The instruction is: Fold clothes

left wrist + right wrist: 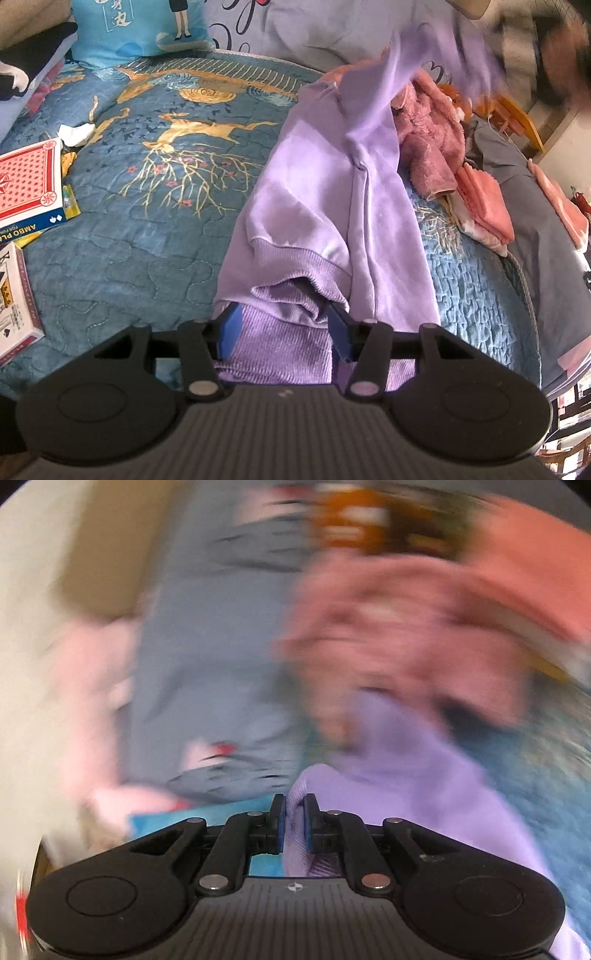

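A lilac sweatshirt [332, 192] lies lengthwise on the blue quilted bedspread [147, 229]. Its ribbed hem is bunched between the blue pads of my left gripper [284, 326], and the cloth fills the whole gap. The garment's far end is lifted and blurred at the upper right [458, 55], beside a dark smeared shape I cannot make out. In the right wrist view my right gripper [294, 810] is shut on a fold of the same lilac cloth [406, 782], which trails away to the right. That view is heavily blurred.
Two playing-card boxes [29, 177] lie at the bed's left edge, with a crumpled white tissue [75, 133] nearby. A turquoise cushion [140, 26] sits at the back. To the right are a pink fluffy garment [432, 147], folded pink cloths [484, 206] and a grey garment [535, 229].
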`<action>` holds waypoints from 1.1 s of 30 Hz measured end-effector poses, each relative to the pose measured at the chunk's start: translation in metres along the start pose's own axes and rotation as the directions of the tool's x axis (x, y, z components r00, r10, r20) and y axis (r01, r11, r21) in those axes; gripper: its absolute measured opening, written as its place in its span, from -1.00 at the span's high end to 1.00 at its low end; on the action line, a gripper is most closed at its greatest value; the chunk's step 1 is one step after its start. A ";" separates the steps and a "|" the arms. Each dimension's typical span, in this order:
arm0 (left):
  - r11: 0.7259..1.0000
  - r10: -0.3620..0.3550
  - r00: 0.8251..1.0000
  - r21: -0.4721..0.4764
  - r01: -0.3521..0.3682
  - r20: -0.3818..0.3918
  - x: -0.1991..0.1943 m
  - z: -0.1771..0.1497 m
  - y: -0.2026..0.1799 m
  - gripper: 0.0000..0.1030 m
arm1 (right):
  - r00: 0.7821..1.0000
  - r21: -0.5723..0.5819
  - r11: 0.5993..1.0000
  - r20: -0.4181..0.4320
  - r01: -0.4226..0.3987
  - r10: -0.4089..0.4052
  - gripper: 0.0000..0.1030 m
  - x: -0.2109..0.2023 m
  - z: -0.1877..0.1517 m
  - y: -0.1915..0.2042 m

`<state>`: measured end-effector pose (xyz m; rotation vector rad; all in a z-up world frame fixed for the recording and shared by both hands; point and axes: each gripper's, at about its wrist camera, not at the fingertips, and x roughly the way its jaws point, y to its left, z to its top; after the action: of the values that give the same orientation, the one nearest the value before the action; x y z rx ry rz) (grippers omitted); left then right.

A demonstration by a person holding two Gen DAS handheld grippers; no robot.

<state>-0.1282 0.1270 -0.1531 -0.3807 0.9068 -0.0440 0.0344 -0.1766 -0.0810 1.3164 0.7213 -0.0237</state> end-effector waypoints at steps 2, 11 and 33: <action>1.000 0.000 1.000 0.000 0.000 -0.001 0.000 0.000 0.001 -0.10 | 0.997 0.103 0.992 -0.041 0.076 -0.072 0.80 -0.004 -0.006 -0.052; 1.000 0.021 1.000 -0.009 -0.021 0.002 0.000 -0.002 0.003 -0.16 | 0.968 0.414 0.900 -0.247 0.138 -0.034 0.80 0.004 -0.069 -0.141; 1.000 0.022 1.000 -0.022 -0.022 -0.001 0.000 -0.003 0.006 -0.16 | 0.981 0.079 0.985 -0.135 0.153 -0.141 0.59 -0.016 -0.060 -0.104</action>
<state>-0.1315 0.1322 -0.1566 -0.3917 0.9129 -0.0139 -0.0487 -0.1588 -0.1671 1.3566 0.9363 -0.0914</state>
